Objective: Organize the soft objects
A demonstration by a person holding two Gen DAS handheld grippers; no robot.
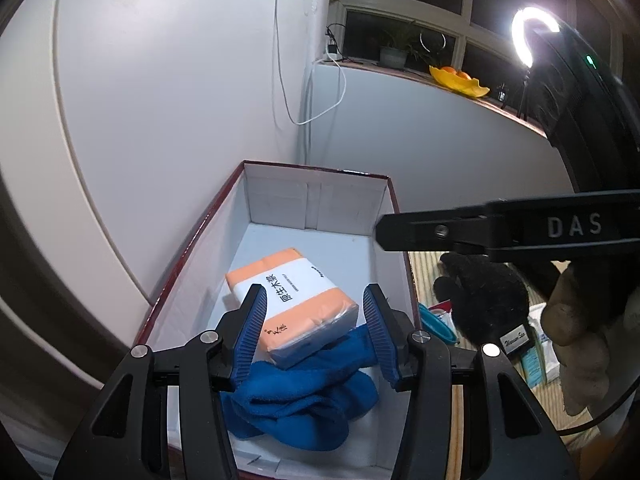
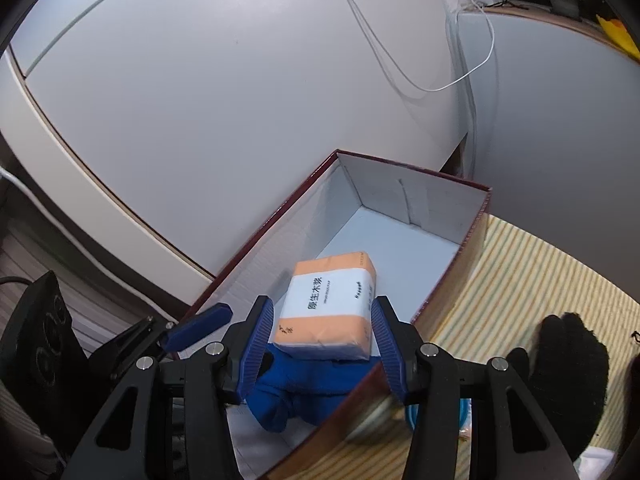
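I see the tissue pack [image 1: 292, 308] lying in the box [image 1: 192, 256], one end propped on the blue cloth [image 1: 304, 396]. My left hand-held gripper [image 1: 316, 332] and right hand-held gripper [image 2: 322, 344] hover spread, empty.

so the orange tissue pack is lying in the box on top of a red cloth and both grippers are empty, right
Not quite: the cloth is blue, not red. The left wrist view shows it clearly. The rest holds: the orange tissue pack lies in the box, partly on that cloth, and the left gripper and right gripper are empty.
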